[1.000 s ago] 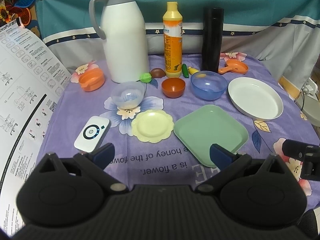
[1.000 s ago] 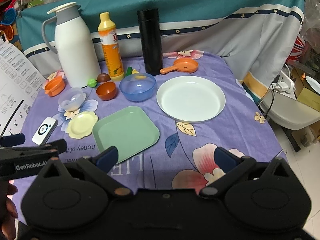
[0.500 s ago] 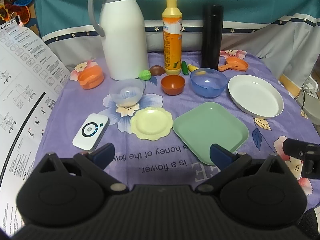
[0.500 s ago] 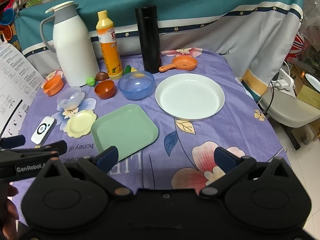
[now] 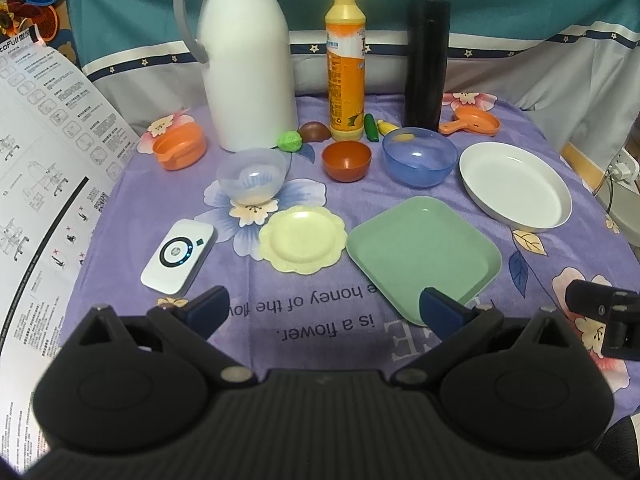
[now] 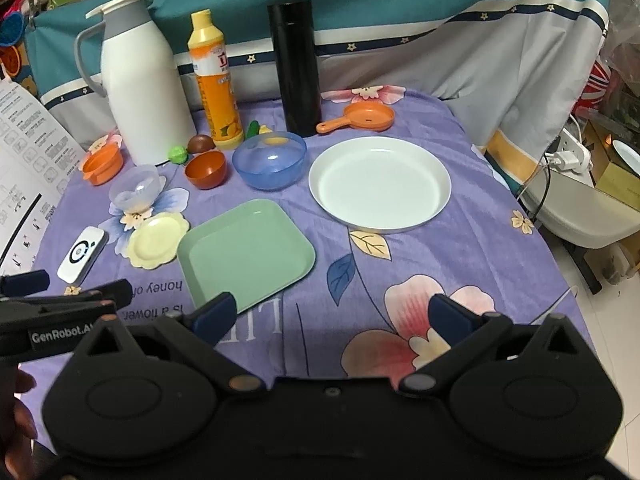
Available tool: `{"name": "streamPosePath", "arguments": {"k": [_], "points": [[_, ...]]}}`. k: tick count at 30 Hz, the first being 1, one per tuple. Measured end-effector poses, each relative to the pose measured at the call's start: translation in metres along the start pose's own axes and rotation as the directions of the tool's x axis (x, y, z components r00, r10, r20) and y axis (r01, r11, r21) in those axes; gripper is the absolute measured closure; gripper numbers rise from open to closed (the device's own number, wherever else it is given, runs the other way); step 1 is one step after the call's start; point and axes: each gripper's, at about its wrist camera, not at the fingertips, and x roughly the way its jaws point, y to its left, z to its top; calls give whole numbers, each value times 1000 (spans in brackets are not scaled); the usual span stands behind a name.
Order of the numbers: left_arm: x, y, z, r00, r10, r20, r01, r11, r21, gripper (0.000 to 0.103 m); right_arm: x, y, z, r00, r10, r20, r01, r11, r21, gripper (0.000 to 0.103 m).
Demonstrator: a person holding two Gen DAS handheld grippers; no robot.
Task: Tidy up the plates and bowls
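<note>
On the purple flowered cloth lie a square green plate (image 5: 424,250) (image 6: 246,248), a small yellow scalloped plate (image 5: 303,239) (image 6: 157,242) and a large round white plate (image 5: 515,184) (image 6: 380,184). Behind them stand a clear bowl (image 5: 252,176) (image 6: 137,189), a red-brown bowl (image 5: 346,160) (image 6: 206,169) and a blue bowl (image 5: 419,156) (image 6: 269,160). My left gripper (image 5: 324,312) is open near the table's front, empty, in front of the green and yellow plates. My right gripper (image 6: 334,316) is open and empty, just right of the green plate's near corner.
A white thermos jug (image 5: 248,56), an orange-yellow bottle (image 5: 346,68) and a black flask (image 5: 426,64) stand at the back. Small toy foods (image 5: 290,140), an orange cup (image 5: 179,146), an orange toy pan (image 5: 476,120) and a white remote-like device (image 5: 178,256) lie around. A printed sheet (image 5: 40,160) hangs at the left.
Both grippers have drifted slightly forward toward the dishes; the scene looms a little nearer. Nothing on the table has moved and both stay open.
</note>
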Motion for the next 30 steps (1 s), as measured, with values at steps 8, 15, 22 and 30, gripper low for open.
{"name": "streamPosePath", "arguments": {"k": [8, 15, 22, 30], "points": [[5, -2, 0, 1000, -8, -3, 8, 1000, 2, 0, 6, -3, 0, 1000, 0, -12, 0, 1000, 4, 0], [18, -14, 3, 999, -33, -2, 33, 999, 21, 0, 16, -10, -1, 1000, 21, 0, -21, 1000, 7, 0], [35, -47, 24, 997, -72, 30, 70, 995, 76, 0, 38, -40, 10, 1000, 14, -12, -13, 1000, 19, 0], [67, -97, 55, 990, -136, 39, 130, 985, 116, 0, 74, -103, 44, 1000, 17, 20, -19, 995, 103, 0]]}}
